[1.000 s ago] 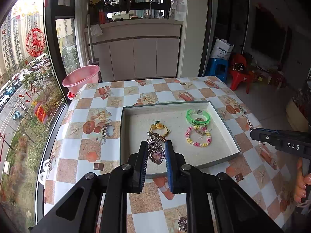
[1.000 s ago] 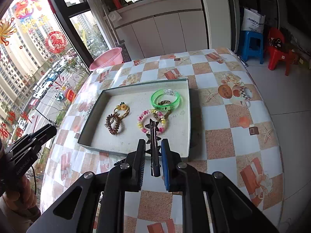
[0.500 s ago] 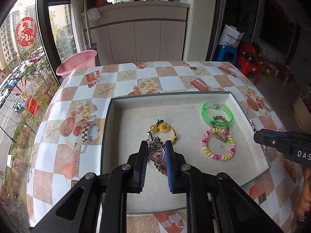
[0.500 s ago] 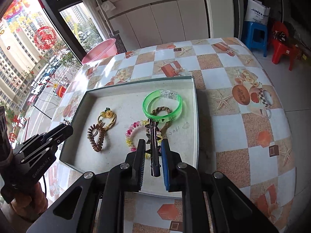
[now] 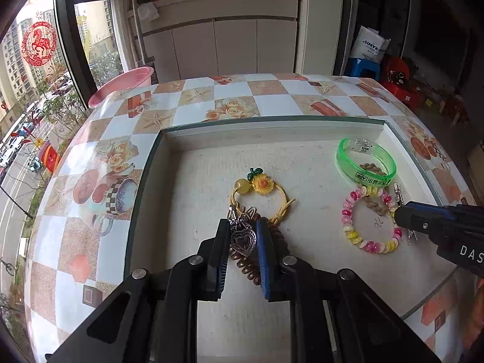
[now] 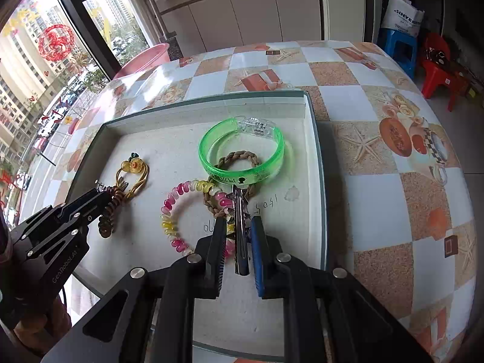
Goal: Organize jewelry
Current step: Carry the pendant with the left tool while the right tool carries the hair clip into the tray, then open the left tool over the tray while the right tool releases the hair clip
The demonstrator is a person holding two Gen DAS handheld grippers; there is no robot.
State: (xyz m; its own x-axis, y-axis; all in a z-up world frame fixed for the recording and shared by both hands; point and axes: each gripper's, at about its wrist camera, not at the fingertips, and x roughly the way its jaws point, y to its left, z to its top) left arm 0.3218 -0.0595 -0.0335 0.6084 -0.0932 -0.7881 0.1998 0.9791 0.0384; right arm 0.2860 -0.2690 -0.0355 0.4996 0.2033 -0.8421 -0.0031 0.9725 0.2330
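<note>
left gripper (image 5: 242,236): clenched on heart pendant (image 5: 243,240), low over brown coil tie (image 5: 246,264), so a drop joins that cluster.
right gripper (image 6: 238,236): clenched on metal clip (image 6: 241,227), above beaded bracelet (image 6: 174,211).
tray (image 6: 317,151): collects everything.

Left wrist view: looks from just behind the left gripper (image 5: 242,236), steeply down over the near left part of the shallow grey-rimmed rectangular tray (image 5: 145,181), close above its pale floor.
Faces: towards the far white cabinets (image 5: 230,45) and the tall window (image 5: 39,69) on the left.
Right wrist view: looks from behind the right gripper (image 6: 239,236), close over the tray's (image 6: 317,151) near right part, angled the same way.
Shared: the tray, the translucent green plastic bangle (image 5: 366,163) (image 6: 242,154), the checked tablecloth (image 5: 90,211) (image 6: 393,211); each view catches the other gripper at its edge.
Poor view: fisheye bending probably exaggerates the table's curve.
</note>
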